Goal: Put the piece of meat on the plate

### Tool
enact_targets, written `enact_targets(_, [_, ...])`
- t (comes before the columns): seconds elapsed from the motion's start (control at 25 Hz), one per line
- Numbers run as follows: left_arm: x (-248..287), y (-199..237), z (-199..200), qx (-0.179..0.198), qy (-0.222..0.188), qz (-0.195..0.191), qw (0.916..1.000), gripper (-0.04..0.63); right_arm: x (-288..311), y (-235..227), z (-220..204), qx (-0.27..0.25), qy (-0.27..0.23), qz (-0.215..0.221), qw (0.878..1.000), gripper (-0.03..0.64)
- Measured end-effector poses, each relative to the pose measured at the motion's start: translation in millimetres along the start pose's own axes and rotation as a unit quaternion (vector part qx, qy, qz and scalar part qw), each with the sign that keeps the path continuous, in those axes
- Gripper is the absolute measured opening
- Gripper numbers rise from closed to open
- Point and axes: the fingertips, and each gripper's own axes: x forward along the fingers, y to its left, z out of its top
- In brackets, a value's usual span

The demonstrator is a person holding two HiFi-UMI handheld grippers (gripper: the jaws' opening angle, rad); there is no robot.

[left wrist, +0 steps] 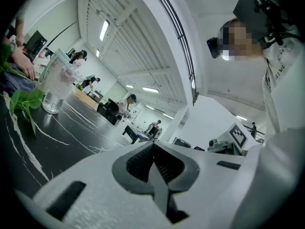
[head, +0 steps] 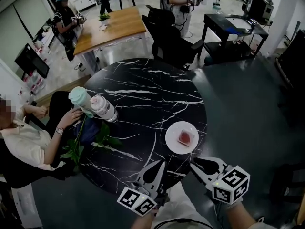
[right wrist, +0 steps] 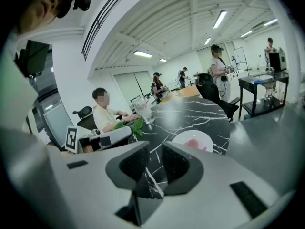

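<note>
Two claws hover at the near rim of the round black white-veined table: left gripper, right gripper. The pink piece of meat already lies on the small round white plate, apart from both.

Left gripper view: jaws pressed together, empty.

Right gripper view: jaws slightly spread, nothing between them, plate ahead. The task looks done; any retreat should go upward, clear of the plate.
</note>
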Motion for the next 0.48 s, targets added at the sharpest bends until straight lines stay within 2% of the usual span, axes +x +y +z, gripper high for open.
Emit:
enact_targets(0.24, [1, -30, 19, 0.007, -0.012, -0.032, 0.9994, 0.009, -27, 32, 24, 0.027, -0.073, 0.027, 0.997, 0.042])
enact_targets(0.48, [-7, -61, 40, 0.013, -0.018, -0.06, 0.998, 0.009, -43, 62, 41, 0.009, -0.105, 0.032, 0.994, 0.017])
